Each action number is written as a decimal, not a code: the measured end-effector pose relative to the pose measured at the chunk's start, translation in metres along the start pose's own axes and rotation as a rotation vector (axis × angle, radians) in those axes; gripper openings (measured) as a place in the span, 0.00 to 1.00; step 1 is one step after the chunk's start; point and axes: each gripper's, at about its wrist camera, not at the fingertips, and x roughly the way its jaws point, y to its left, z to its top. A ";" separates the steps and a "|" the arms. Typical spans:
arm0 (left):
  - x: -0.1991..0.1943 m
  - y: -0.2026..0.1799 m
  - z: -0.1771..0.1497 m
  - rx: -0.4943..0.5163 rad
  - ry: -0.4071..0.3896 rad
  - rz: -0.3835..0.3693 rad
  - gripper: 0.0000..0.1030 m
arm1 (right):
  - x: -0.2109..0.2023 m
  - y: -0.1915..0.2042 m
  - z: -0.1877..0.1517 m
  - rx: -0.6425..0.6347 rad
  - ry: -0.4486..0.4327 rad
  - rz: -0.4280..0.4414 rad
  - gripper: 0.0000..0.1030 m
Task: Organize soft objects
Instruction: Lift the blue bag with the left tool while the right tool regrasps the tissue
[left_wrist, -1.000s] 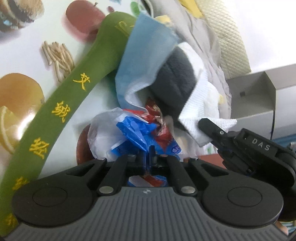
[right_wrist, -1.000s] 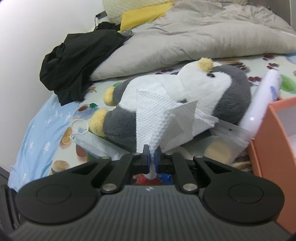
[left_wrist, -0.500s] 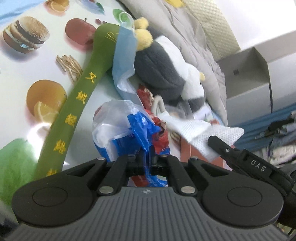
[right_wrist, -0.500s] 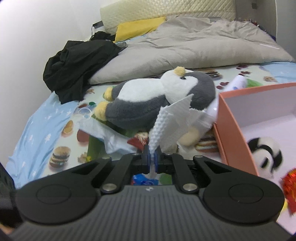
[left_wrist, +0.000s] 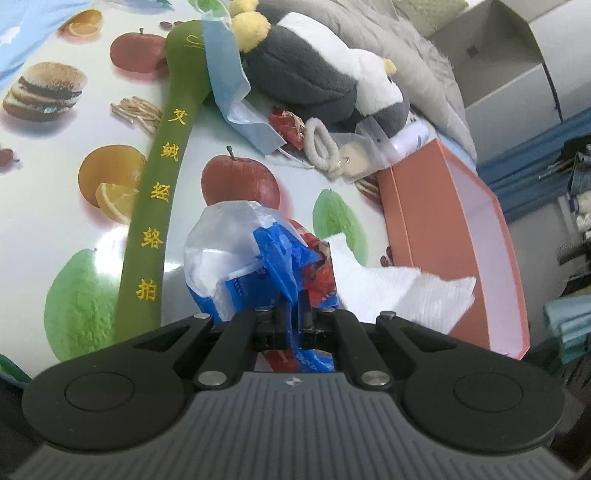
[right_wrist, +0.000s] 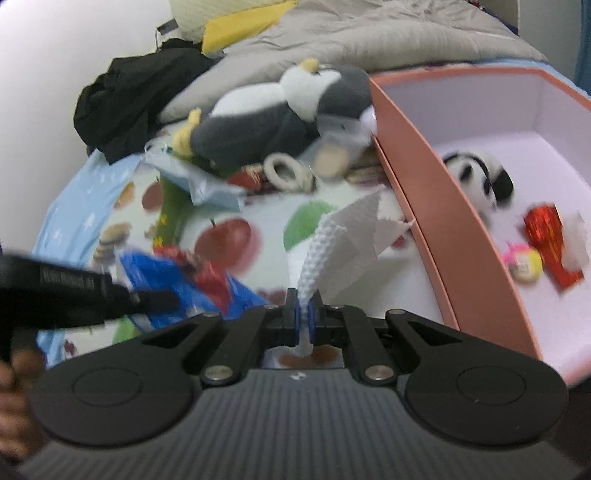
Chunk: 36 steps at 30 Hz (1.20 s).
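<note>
1. A green embroidered strap (left_wrist: 159, 206) lies flat on the fruit-print bed sheet (left_wrist: 55, 155).
2. The left gripper (left_wrist: 291, 314) is clamped on a crumpled blue, white and red plastic bag (left_wrist: 251, 269), held above the sheet.
3. A grey-and-white plush penguin (left_wrist: 317, 70) lies further back, a pale blue wrapper (left_wrist: 229, 88) against it.
4. The right gripper (right_wrist: 303, 314) pinches a white paper tissue (right_wrist: 343, 243) beside the box wall.
5. The orange box (right_wrist: 424, 184) holds a panda plush (right_wrist: 480, 181) and a red packet (right_wrist: 546, 236).
</note>
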 end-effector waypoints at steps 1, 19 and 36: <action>0.002 0.000 0.001 0.005 0.005 0.004 0.03 | 0.000 -0.003 -0.007 0.015 0.011 -0.001 0.08; 0.009 -0.013 -0.024 -0.023 -0.050 0.072 0.55 | -0.017 -0.025 -0.040 0.044 0.022 -0.049 0.51; 0.023 -0.033 -0.048 0.005 -0.078 0.106 0.55 | 0.010 -0.021 -0.042 -0.166 -0.038 -0.129 0.58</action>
